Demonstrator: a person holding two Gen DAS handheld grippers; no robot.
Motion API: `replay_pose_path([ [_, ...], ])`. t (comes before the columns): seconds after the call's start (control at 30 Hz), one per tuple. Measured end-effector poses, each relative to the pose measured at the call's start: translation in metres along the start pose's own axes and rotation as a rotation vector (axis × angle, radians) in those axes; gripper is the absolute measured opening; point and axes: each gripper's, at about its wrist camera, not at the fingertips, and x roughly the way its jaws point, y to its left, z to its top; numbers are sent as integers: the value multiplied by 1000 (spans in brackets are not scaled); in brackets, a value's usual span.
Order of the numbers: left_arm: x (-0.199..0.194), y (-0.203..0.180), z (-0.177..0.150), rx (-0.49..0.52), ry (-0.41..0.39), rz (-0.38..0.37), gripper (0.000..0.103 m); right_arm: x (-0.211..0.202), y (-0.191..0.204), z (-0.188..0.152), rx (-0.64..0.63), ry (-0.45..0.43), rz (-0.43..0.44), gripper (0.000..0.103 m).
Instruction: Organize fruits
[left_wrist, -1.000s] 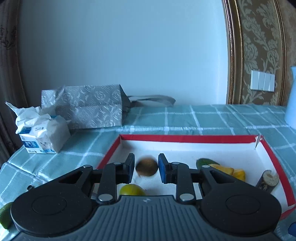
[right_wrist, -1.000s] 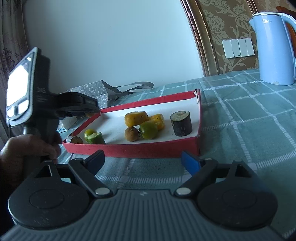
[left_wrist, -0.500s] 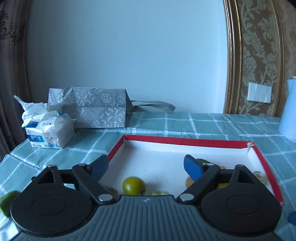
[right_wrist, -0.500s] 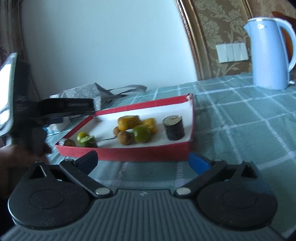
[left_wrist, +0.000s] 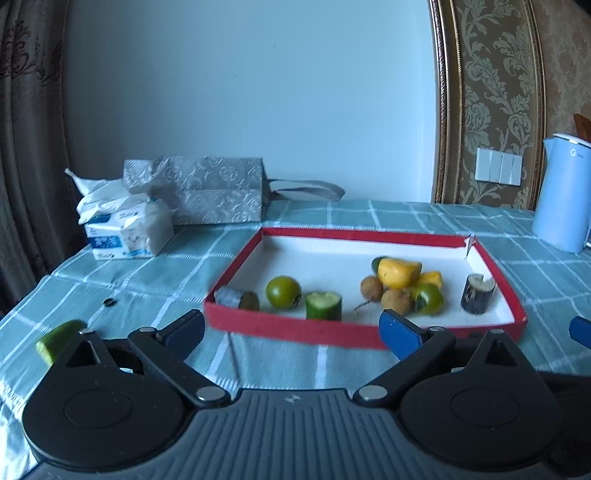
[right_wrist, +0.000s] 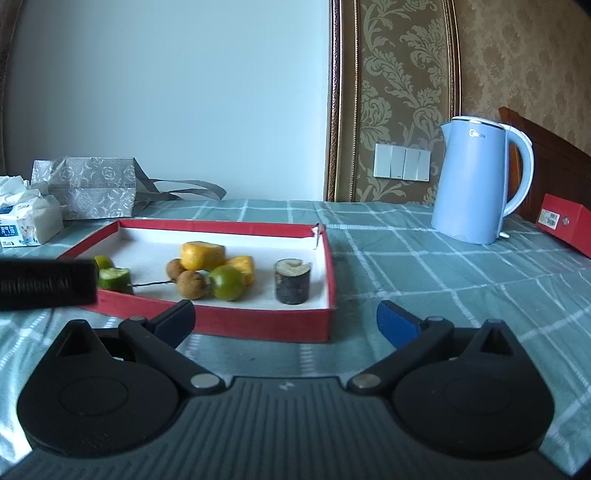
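Observation:
A red-rimmed white tray (left_wrist: 295, 328) (right_wrist: 258, 325) on the checked cloth holds a green round fruit (left_wrist: 283, 292), a cucumber piece (left_wrist: 323, 305), brown longans (left_wrist: 371, 288), yellow pieces (left_wrist: 399, 272), another green fruit (right_wrist: 228, 283) and a dark eggplant stub (left_wrist: 477, 294) (right_wrist: 292, 281). A green piece (left_wrist: 58, 340) lies on the cloth left of the tray. My left gripper (left_wrist: 291, 332) is open and empty, in front of the tray. My right gripper (right_wrist: 286, 319) is open and empty, at the tray's near right corner.
A tissue pack (left_wrist: 125, 230) and a silver gift bag (left_wrist: 207, 194) stand at the back left. A blue kettle (right_wrist: 476, 181) and a red box (right_wrist: 565, 223) stand at the right. A small dark item (left_wrist: 109, 302) lies left of the tray.
My left gripper opened, dropped the brown longan into the tray and pulled back out of it. My right gripper swung a little right.

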Motion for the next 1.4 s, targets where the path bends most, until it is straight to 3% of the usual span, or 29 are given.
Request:
replay_pose_path([
  [0.33,-14,12,-8,-18,0,14,103,-3,14,-4,-4,10,17,103],
  [0.77,-14,24,-9,-63,30,-38,103,-8,17,-4,-3,-8,52,103],
  [0.93,-21,23,-13,-42,-32,-19,103,-10,19,-4,-13,-21,79,103],
  [1.4,-20,22,-14,-32,-51,-7,103,-10,19,-5,-14,-20,89,103],
])
